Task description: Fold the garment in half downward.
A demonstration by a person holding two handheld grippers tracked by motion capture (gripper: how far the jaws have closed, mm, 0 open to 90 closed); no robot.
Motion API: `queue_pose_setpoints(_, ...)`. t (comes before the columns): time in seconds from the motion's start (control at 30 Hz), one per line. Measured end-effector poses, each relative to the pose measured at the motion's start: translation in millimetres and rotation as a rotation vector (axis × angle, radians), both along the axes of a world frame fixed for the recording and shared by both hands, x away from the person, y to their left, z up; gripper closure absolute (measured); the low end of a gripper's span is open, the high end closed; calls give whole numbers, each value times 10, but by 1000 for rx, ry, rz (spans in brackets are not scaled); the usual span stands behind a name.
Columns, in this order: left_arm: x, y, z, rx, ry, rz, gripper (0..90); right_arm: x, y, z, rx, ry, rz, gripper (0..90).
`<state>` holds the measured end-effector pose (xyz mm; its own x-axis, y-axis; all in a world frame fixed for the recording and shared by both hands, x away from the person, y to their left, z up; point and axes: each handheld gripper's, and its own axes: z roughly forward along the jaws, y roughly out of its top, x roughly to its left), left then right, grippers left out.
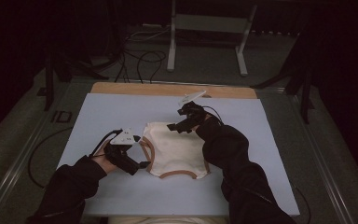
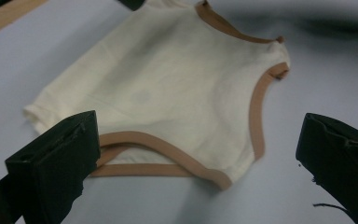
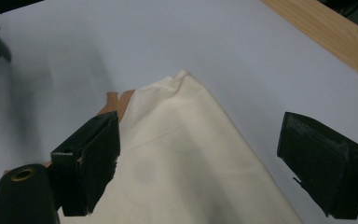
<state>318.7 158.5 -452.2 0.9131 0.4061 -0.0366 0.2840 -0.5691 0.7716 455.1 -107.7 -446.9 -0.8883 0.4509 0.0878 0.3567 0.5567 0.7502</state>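
Garment point(image 1: 175, 149), cream with tan binding, lies flat on the pale blue sheet point(image 1: 98, 112) near the table's middle, between the two grippers. Left gripper point(image 1: 142, 164) sits at the garment's left edge; in the left gripper view its jaws stand wide apart with nothing between them, the left jaw just over the tan-bound hem and the right jaw over bare sheet beside the garment. Right gripper point(image 1: 173, 127) hovers at the garment's far edge, a grey plate on top; in the right gripper view its jaws are also spread, one on either side of the folded cream corner, holding nothing. Dark sleeves point(image 1: 233, 158) come in from the bottom of the high view. Beyond the sheet a strip of wooden tabletop point(image 1: 168, 89) shows, and farther back cables point(image 1: 140, 58) trail on the floor near a white stand point(image 1: 172, 42).
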Motion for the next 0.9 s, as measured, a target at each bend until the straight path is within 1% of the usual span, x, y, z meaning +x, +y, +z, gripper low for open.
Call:
queue_pose_setpoints(0.07,-22,-21,-32,4,-1,-6,6,11,46,-24,-8,3,2,131)
queue_pose_setpoints(0.17,-56,-62,-92,-2,8,-21,6,18,93,-43,-13,7,5,132)
queue_pose_setpoints(0.23,-84,-99,-141,-2,-1,-29,6,31,126,-60,-13,2,15,132)
queue_pose_setpoints(0.33,-112,-146,-199,1,10,-44,6,39,169,-85,-13,12,15,132)
queue_pose_setpoints(0.37,-114,-156,-216,3,16,-52,6,44,192,-97,-15,9,15,132)
queue_pose_setpoints(0.4,-118,-169,-250,2,25,-76,6,47,204,-101,-15,13,17,132)
queue_pose_setpoints(0.5,-135,-194,-326,8,23,-94,5,56,261,-124,-15,14,23,132)
queue_pose_setpoints(0.57,-151,-216,-375,32,17,-111,6,55,307,-141,-14,17,29,132)
queue_pose_setpoints(0.63,-163,-234,-409,53,14,-124,11,54,356,-153,-24,21,36,132)
queue_pose_setpoints(0.67,-170,-250,-430,72,14,-132,21,57,374,-157,-23,20,41,132)
queue_pose_setpoints(0.77,-186,-285,-464,117,-5,-154,46,62,459,-166,-25,25,51,132)
queue_pose_setpoints(0.83,-191,-300,-480,124,-3,-169,54,62,513,-173,-20,29,58,133)
queue_pose_setpoints(0.9,-188,-306,-494,145,-15,-171,60,62,562,-182,-24,31,70,133)
